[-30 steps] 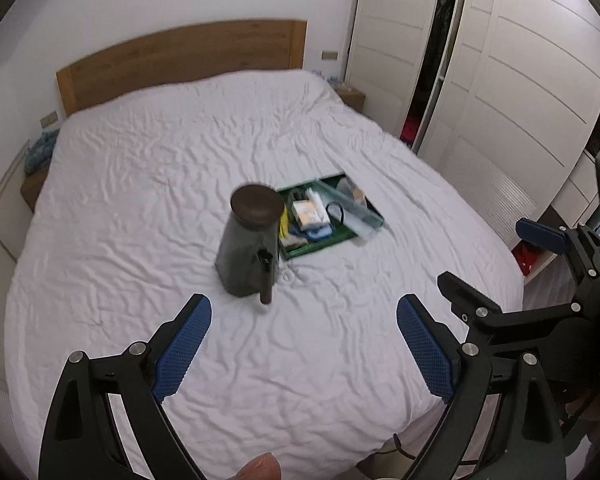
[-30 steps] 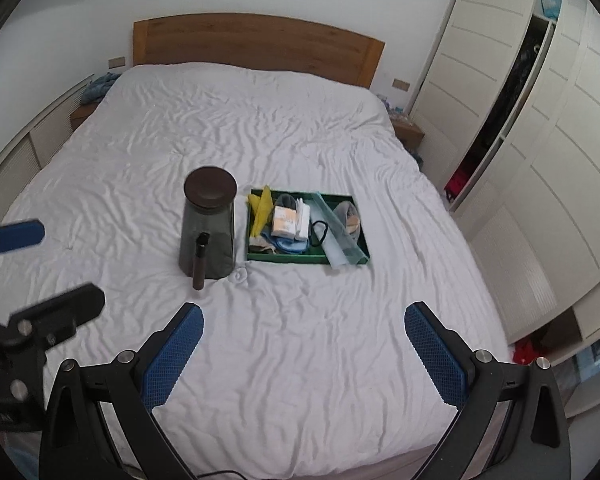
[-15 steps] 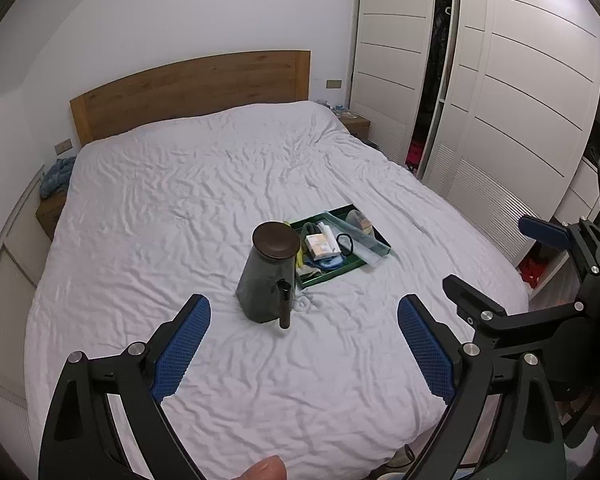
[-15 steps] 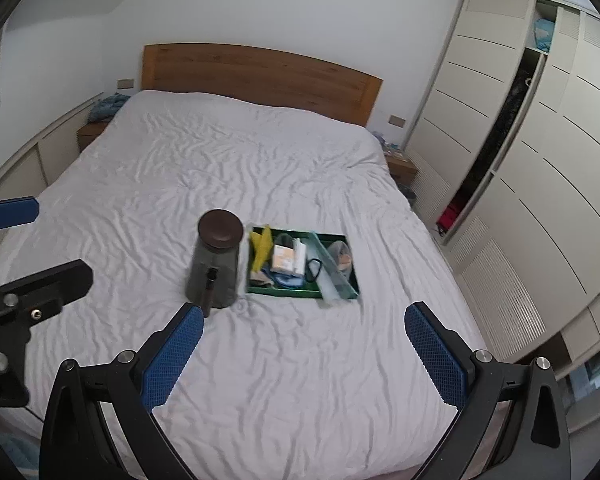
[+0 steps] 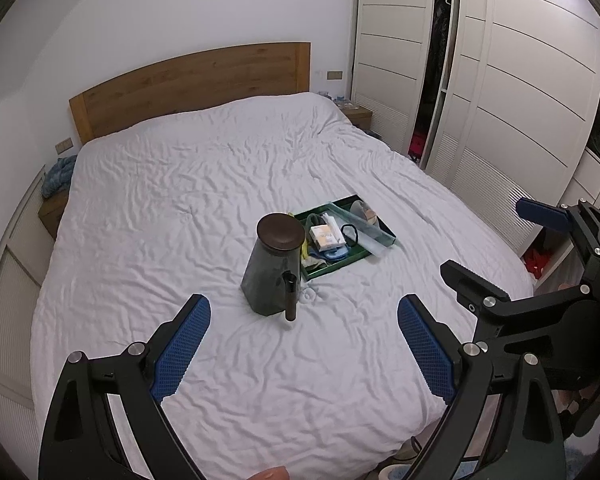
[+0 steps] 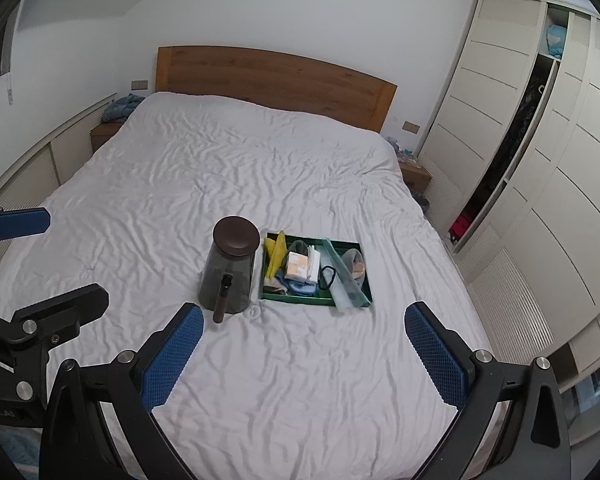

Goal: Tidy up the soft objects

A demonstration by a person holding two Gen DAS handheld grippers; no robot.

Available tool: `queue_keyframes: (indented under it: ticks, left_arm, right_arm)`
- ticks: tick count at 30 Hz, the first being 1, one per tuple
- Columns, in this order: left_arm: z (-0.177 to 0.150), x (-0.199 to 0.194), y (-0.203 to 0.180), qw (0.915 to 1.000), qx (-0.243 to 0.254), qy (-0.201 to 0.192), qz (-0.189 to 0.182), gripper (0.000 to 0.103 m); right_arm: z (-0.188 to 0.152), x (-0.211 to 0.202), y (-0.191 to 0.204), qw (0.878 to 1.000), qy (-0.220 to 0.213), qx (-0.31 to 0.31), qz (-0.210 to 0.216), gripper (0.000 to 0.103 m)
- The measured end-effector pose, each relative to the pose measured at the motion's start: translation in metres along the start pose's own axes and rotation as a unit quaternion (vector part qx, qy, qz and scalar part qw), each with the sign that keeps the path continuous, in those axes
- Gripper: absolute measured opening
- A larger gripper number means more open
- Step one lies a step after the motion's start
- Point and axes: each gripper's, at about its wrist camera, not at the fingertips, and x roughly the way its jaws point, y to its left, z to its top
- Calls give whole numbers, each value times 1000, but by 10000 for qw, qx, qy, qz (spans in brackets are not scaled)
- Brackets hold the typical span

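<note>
While your left gripper [image 5: 302, 344] and right gripper [image 6: 300, 348] hang spread and empty, soft items fill the green tray [image 6: 314, 299] mid-bed [image 6: 260, 168], so sorting looks either finished or pending.

A white-sheeted bed [image 6: 228, 168] carries a dark jug [image 6: 230, 270] beside a green tray [image 6: 312, 301].
</note>
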Motion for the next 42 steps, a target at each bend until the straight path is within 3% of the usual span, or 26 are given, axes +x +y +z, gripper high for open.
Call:
queue_keyframes:
  ticks: [23, 42]
  left_arm:
    - [0, 12, -4, 9994, 145, 270, 180, 92]
    - [2, 13, -2, 9994, 141, 285, 168, 92]
  right_arm:
    - [10, 39, -12, 9981, 405, 400, 247, 103]
    - [7, 35, -4, 9984, 390, 278, 305, 103]
